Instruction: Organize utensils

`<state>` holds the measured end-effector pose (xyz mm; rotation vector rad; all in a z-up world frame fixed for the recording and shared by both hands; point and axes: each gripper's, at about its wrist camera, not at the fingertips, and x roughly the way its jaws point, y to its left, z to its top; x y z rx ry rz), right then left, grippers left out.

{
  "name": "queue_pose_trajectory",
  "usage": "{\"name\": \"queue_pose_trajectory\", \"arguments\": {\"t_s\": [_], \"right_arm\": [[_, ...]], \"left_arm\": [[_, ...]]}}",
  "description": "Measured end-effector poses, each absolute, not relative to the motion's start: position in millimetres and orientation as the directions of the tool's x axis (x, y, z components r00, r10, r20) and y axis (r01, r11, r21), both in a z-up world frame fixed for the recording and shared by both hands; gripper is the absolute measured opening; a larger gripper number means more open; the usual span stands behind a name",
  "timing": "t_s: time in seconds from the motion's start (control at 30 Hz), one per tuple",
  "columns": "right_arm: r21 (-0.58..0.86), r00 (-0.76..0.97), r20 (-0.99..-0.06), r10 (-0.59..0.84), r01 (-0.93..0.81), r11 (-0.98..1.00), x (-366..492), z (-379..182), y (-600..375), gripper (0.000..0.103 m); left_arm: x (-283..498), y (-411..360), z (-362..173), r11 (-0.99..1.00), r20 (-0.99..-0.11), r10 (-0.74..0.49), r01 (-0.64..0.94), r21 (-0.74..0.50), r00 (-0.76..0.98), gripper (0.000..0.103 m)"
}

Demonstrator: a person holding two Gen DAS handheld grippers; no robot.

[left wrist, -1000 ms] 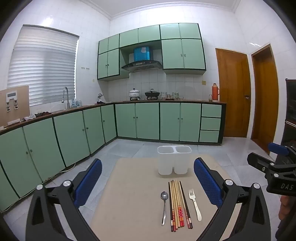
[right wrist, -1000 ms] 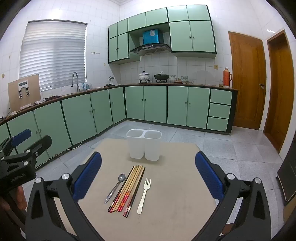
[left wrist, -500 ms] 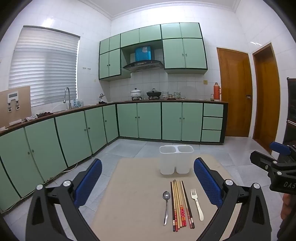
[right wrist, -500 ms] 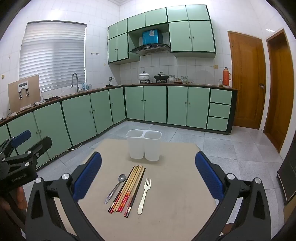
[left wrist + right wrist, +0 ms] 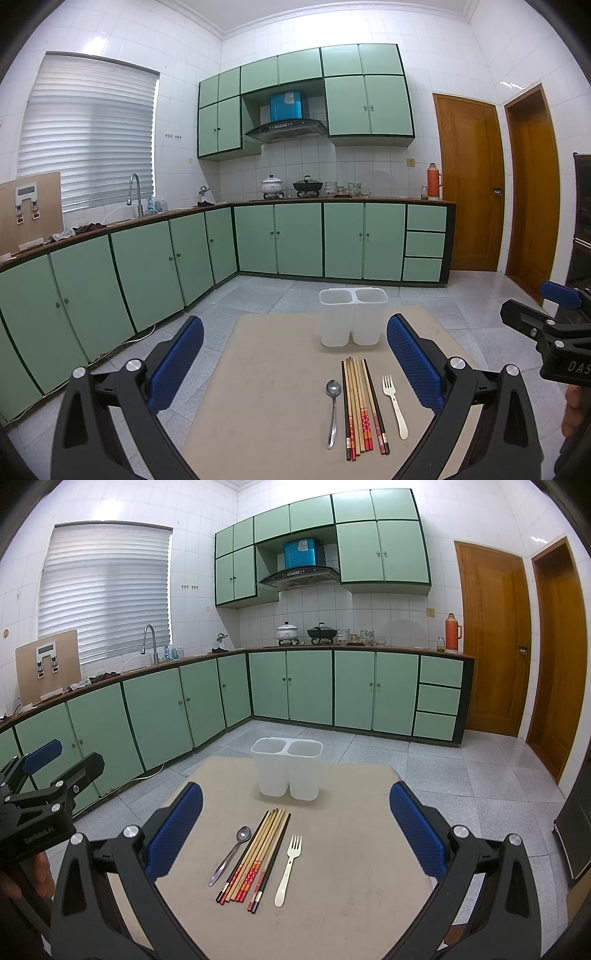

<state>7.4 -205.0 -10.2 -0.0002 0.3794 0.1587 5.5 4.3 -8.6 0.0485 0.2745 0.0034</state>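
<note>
A beige tabletop (image 5: 351, 867) carries a white two-compartment holder (image 5: 287, 771) (standing upright). Nearer lie a spoon (image 5: 231, 854), chopsticks (image 5: 258, 856) and a fork (image 5: 289, 869), side by side.

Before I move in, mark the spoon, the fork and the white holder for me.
spoon (image 5: 229, 856): right wrist view, middle of its handle.
fork (image 5: 289, 869): right wrist view, on the neck below the tines.
white holder (image 5: 287, 773): right wrist view, front wall between its two compartments.

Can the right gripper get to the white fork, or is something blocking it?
Probably yes. The right gripper is open and the fork lies flat on the table, apart from the chopsticks, with nothing lying over it or between it and the gripper.
</note>
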Motion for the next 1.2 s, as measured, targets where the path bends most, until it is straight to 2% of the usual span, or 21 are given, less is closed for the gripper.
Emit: {"name": "queue_pose_trajectory", "arguments": {"t_s": [1.2], "right_arm": [[0.028,0.917,-0.367,0.154,-0.155,0.988,7.8,-10.4,-204.0,0.098]], "left_arm": [[4.8,6.3,-6.2,0.999,-0.27,0.014,0.0,0.051,0.963,0.097]]}}
